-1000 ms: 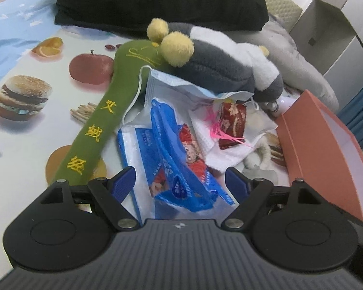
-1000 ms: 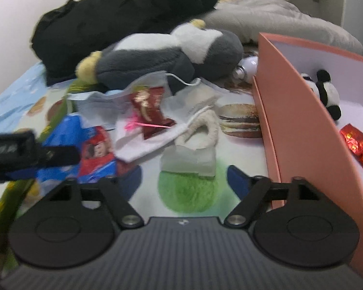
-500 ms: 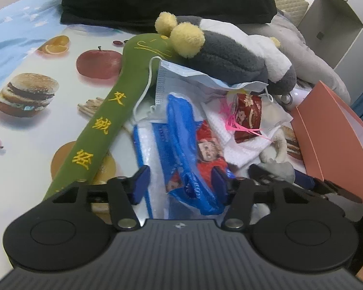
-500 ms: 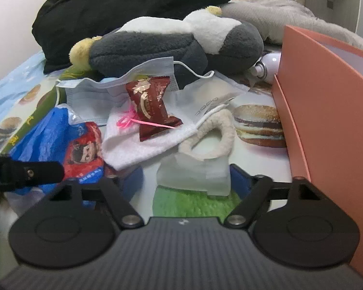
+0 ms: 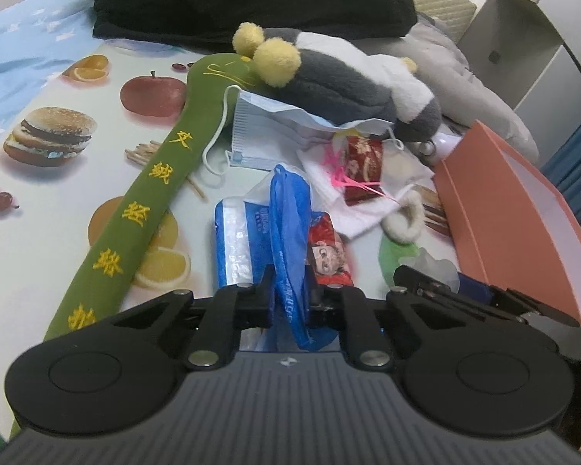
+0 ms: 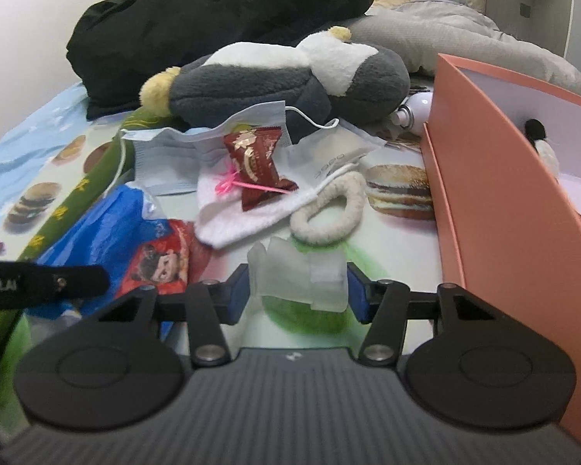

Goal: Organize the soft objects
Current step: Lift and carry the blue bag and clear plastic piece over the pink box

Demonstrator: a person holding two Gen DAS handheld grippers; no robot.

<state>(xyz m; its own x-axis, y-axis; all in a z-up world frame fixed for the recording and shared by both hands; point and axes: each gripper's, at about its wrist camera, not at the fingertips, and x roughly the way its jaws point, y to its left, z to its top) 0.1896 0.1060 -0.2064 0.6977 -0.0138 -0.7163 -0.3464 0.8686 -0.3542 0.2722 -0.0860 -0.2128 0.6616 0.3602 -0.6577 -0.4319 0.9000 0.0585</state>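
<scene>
My left gripper (image 5: 290, 294) is shut on a blue plastic bag (image 5: 288, 217) that lies over a blue-and-white tissue pack (image 5: 234, 240) and a red snack packet (image 5: 327, 250). My right gripper (image 6: 296, 288) is open, its blue fingers on either side of a folded white wipe (image 6: 300, 275) on the table. The blue bag also shows in the right wrist view (image 6: 97, 224), with the left gripper's finger in front of it. A cream fabric loop (image 6: 331, 209), a white cloth (image 6: 244, 209) and a red candy packet (image 6: 257, 164) lie just beyond the wipe.
An orange box (image 6: 495, 201) stands open at the right with a small panda toy (image 6: 542, 147) inside. A grey-and-white plush (image 5: 344, 81), a face mask (image 5: 267, 131), a long green cushion (image 5: 151, 193) and black clothing (image 5: 244, 0) lie behind.
My left gripper has closed on the blue bag. My right gripper has moved forward so the white wipe now sits between its open fingers.
</scene>
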